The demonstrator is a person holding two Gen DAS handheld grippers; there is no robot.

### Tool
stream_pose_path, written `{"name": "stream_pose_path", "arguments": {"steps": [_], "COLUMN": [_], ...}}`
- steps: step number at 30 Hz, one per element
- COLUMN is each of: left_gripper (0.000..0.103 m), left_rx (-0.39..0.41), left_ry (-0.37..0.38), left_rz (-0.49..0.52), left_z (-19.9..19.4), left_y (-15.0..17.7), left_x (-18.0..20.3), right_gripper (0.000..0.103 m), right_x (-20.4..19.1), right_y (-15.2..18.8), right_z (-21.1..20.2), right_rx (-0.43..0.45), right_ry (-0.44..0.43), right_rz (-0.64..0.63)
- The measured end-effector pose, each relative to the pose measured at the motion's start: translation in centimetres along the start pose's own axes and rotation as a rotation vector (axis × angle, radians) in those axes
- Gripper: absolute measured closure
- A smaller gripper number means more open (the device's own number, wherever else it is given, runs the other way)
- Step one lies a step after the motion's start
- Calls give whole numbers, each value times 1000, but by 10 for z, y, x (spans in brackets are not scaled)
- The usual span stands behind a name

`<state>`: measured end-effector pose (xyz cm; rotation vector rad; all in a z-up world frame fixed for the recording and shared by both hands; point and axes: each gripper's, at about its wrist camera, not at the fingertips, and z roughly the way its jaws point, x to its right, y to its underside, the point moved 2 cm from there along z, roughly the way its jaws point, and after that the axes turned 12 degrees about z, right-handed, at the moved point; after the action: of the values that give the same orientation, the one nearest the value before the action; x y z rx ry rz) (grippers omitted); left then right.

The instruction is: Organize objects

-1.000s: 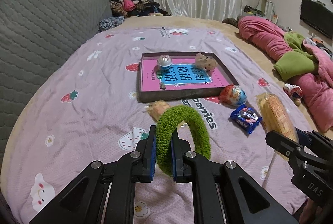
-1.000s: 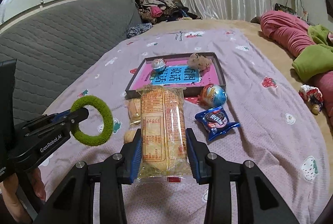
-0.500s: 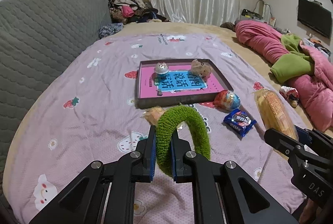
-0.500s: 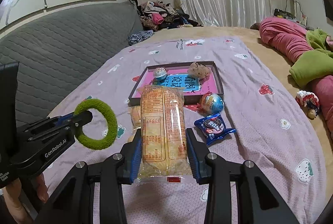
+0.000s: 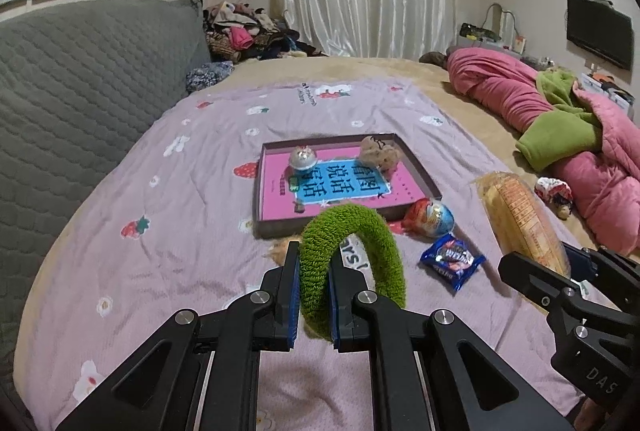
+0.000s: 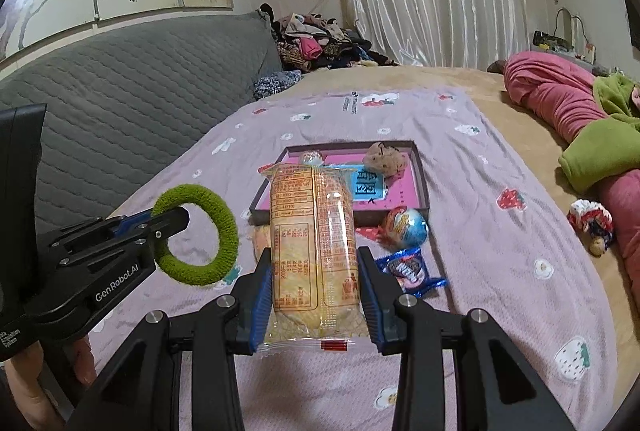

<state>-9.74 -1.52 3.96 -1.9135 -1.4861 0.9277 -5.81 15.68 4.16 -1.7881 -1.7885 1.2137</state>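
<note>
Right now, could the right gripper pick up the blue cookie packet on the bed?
Probably not yet. The right gripper is shut on the yellow biscuit pack, so its jaws are full. The blue cookie packet lies uncovered on the bedspread, just ahead.

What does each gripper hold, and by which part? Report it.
The left gripper pinches the green fuzzy ring across its band at one side. The right gripper clamps the yellow snack packet by its long sides, near the lower end.
</note>
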Motion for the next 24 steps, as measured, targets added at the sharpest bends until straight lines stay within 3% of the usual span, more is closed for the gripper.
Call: {"name": "stream_pose_path", "arguments": {"steps": [24], "left_gripper": [91], "left_rx": [13], "left_ry": [9], "left_rz": [8], "left_z": [37], "left_y": [-40], "left_x": [6], "right_gripper": [63], "right_x": [22], "right_y": [-44], "right_z": [24], "right_rx": [28], "right_ry": [6], "right_rz": [-6]}}
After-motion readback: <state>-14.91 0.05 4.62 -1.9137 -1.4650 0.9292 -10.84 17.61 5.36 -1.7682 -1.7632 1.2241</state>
